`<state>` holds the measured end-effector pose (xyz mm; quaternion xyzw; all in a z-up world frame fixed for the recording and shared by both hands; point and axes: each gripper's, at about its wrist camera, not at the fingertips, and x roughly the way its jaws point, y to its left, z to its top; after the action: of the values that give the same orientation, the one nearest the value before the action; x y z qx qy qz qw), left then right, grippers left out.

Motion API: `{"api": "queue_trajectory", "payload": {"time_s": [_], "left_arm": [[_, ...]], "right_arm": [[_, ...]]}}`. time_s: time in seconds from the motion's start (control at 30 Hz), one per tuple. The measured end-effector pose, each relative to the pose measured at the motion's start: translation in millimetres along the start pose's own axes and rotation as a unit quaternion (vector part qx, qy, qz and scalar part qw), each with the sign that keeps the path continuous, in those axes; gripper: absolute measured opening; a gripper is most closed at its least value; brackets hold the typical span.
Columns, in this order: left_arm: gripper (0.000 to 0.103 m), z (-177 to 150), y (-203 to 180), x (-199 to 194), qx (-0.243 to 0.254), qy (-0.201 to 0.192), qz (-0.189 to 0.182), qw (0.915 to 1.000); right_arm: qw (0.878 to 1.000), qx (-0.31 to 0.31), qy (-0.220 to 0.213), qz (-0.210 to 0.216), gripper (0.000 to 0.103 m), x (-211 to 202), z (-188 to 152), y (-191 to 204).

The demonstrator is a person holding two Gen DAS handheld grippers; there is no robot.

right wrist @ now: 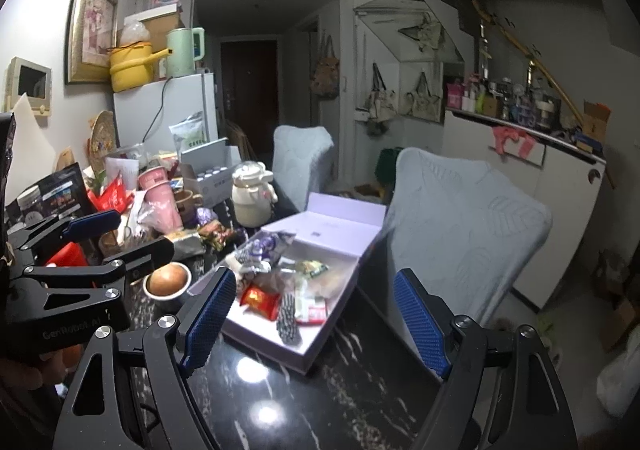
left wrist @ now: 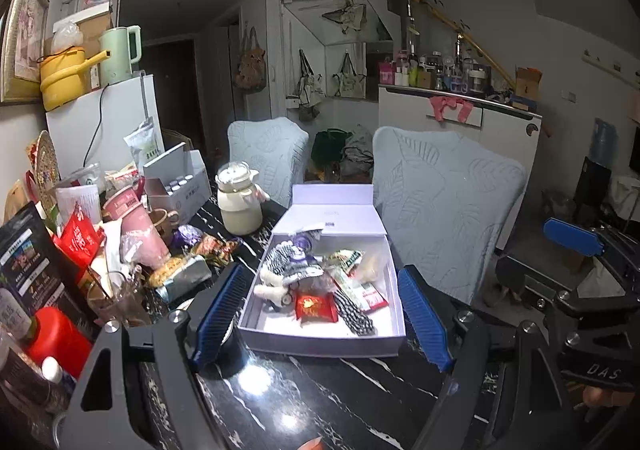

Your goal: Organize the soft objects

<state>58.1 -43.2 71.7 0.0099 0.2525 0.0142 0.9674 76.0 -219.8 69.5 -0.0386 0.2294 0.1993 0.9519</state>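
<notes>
Scene: a pale lilac box sits lid-open on a black marbled table, two grippers poised at its near side.
Left gripper: jaws spread wide, holding nothing, framing the box from the front.
Right gripper: likewise released and empty, hovering at the near corner of the box.
Soft objects, location: heaped inside the box, mostly toward its left and middle; more packets lie on the table left of it.
Count in box: one white plush toy in a black-and-white patterned cloth; one red packet; one black-and-white checked strip; one purple-printed wrapper near the hinge; roughly three flat snack sachets, overlapped so the tally is uncertain.
Count outside: one cream jug; one foil-wrapped cracker pack; two covered chairs behind.
Handling, plush: likely light and squashy; a pinch across the body should hold, and the cloth may slide off.
Handling, packets: probably slick, crinkly, near weightless; an edge or corner seam looks the surest hold.
Handling, strip: appears limp; a mid-length pinch would likely let both ends droop.
Risk: overlapping items may lift together.
</notes>
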Motion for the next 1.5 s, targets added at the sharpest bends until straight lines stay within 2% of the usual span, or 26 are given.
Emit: {"api": "queue_trajectory", "payload": {"time_s": [0.43,1.5], "left_arm": [[0.079,-14.5,-8.5,9.8,0.008,0.018,-0.013,0.9997],[0.079,-23.4,-8.1,23.2,0.019,0.047,-0.023,0.9984]], "right_arm": [[0.999,0.023,0.031,-0.015,0.082,4.4,-22.9,-6.6],[0.998,0.024,0.056,-0.032,0.082,15.0,-27.9,-2.3]]}}
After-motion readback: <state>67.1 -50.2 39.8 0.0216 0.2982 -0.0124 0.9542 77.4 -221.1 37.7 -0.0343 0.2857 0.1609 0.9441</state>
